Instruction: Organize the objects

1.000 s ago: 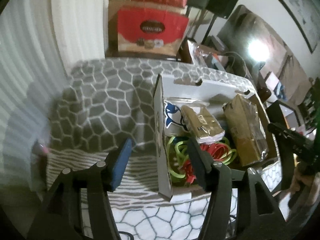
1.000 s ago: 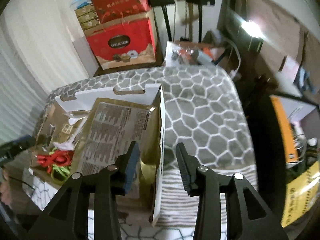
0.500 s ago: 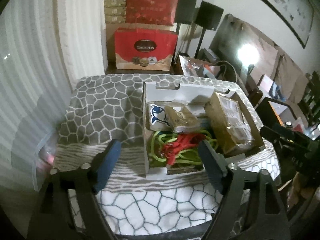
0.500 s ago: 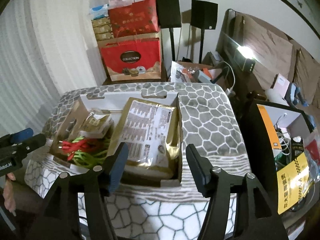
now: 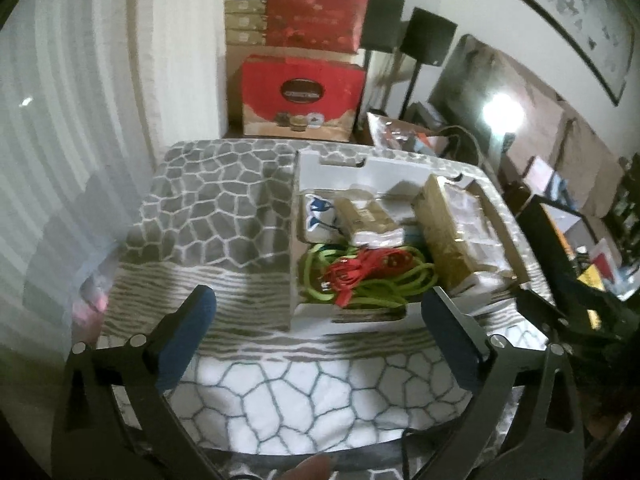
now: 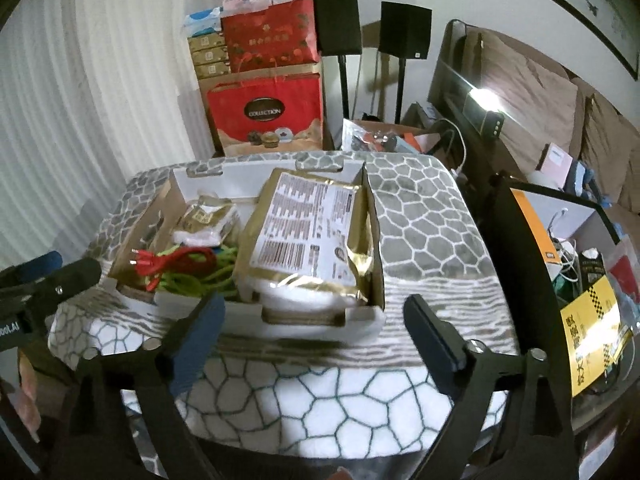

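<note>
We have drawn both grippers back from the cardboard box (image 6: 362, 322), and their fingers now gape wider. Our left gripper (image 5: 318, 320) and right gripper (image 6: 314, 330) hold nothing. The box sits on the patterned table (image 6: 420, 232), holding the gold packet (image 6: 308, 236) and cables (image 5: 368, 276).

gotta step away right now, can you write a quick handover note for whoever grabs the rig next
Left gripper: open, holding nothing, short of the box.
Right gripper: open, holding nothing, same.
The cardboard box sits on the patterned tablecloth. Inside: gold packet, small beige packet, red cable over green cable.
Done: these items are in the box.
Left: no loose items visible on the cloth; probably just check before stopping.
</note>
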Demonstrator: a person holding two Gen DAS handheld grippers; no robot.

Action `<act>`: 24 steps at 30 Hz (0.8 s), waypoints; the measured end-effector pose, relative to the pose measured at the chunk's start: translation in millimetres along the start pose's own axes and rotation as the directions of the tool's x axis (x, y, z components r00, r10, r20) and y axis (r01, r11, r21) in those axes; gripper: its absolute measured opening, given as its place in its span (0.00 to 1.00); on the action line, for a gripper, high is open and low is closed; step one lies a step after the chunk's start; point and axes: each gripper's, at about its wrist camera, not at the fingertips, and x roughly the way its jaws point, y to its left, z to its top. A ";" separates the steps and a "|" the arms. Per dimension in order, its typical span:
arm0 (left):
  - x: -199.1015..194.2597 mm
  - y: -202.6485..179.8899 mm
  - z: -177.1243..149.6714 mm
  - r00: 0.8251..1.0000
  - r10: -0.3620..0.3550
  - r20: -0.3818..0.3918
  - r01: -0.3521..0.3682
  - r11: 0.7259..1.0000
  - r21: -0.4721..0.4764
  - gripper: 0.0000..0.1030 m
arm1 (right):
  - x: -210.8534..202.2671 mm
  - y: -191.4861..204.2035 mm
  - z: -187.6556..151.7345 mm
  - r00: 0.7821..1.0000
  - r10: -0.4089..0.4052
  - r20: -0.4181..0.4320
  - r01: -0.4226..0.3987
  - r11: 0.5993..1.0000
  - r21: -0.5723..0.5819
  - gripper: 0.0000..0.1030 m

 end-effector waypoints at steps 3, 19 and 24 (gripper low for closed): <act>-1.3 1.1 -4.0 1.000 0.020 0.007 -0.020 1.000 0.005 0.99 | -3.4 2.6 -6.9 1.000 -0.009 0.004 0.009 1.000 0.001 0.98; -3.2 10.4 -18.2 0.999 0.048 -0.003 -0.048 0.998 -0.034 1.00 | -9.7 4.7 -18.8 1.000 -0.022 0.003 0.022 0.999 0.024 0.99; -5.2 5.8 -19.7 0.998 0.058 0.008 -0.058 0.998 -0.020 1.00 | -10.2 3.9 -18.1 1.000 -0.022 0.005 0.022 0.999 0.034 0.99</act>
